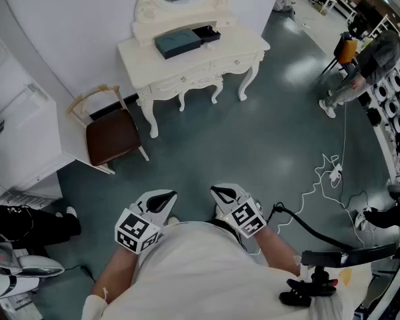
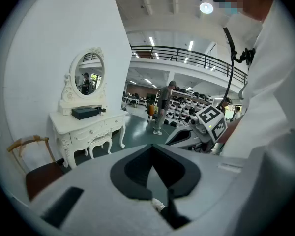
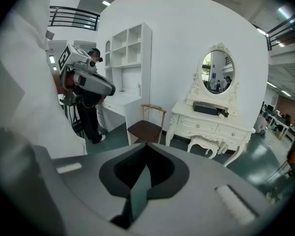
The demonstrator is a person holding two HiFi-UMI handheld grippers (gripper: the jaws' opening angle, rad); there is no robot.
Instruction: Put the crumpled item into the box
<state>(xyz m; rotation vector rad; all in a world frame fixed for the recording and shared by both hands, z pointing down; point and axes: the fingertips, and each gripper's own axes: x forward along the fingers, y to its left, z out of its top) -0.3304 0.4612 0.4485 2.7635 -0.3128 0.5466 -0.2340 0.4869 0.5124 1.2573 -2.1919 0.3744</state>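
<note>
A dark teal box (image 1: 178, 43) lies on the white dressing table (image 1: 247, 45), far ahead of me; it also shows as the dark box (image 2: 85, 113) and the box (image 3: 206, 108) in the gripper views. No crumpled item can be made out. My left gripper (image 1: 165, 199) and right gripper (image 1: 220, 193) hang close to my body, above the floor, pointing toward the table. The left gripper (image 2: 155, 181) has its jaws together, with a tiny white speck at the seam. The right gripper (image 3: 140, 186) is shut and holds nothing.
A brown-seated chair (image 1: 110, 135) stands left of the table, beside a white shelf unit (image 1: 20, 132). An oval mirror (image 3: 214, 72) tops the table. White cables (image 1: 330, 172) trail on the floor at the right, where a person (image 1: 367, 65) stands.
</note>
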